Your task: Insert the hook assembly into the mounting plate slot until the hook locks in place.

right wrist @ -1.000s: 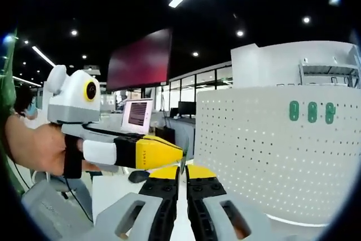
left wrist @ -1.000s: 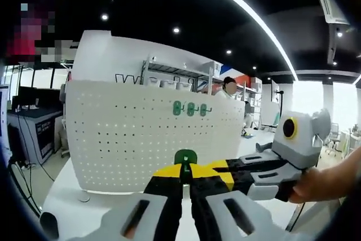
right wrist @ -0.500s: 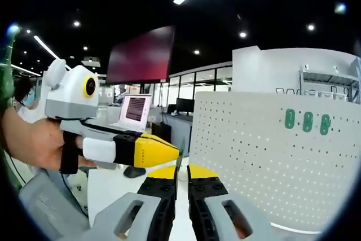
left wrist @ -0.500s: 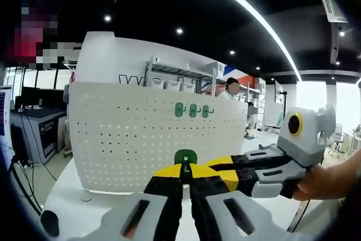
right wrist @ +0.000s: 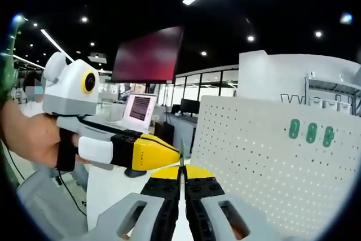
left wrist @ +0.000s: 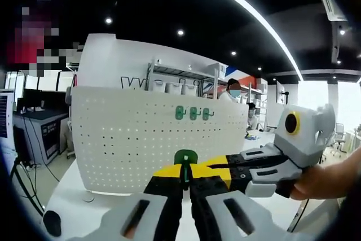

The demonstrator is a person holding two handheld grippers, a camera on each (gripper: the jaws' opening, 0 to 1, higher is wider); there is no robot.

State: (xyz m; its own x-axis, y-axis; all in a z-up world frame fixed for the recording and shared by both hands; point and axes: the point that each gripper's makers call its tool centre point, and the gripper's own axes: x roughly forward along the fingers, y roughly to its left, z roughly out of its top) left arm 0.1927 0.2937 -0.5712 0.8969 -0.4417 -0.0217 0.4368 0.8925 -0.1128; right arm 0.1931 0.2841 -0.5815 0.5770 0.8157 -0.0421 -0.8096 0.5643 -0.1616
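Note:
A white pegboard mounting plate [left wrist: 141, 139] stands upright on the table, and three green hooks [left wrist: 192, 113] hang in a row near its top. My left gripper [left wrist: 184, 169] is shut on a small green hook piece [left wrist: 185, 158], held up in front of the plate's lower middle. My right gripper [left wrist: 217, 167] reaches in from the right, and its yellow tips meet the same piece. In the right gripper view the hook piece [right wrist: 181, 152] shows edge-on as a thin sliver between my shut right gripper [right wrist: 181, 170]. The left gripper [right wrist: 155, 153] touches it from the left. The plate [right wrist: 265, 167] and its hooks [right wrist: 310, 132] lie to the right.
The plate stands on a white table [left wrist: 67, 201]. Shelving with bins [left wrist: 180, 83] and a person [left wrist: 231, 90] are behind it. A laptop [right wrist: 138, 114], desks and a dark wall screen [right wrist: 149, 55] lie to the left in the right gripper view. A hand [left wrist: 324, 182] holds the right gripper.
Both grippers stay joined at the green hook piece. The views have drifted a little, so the plate sits further right in the right gripper view.

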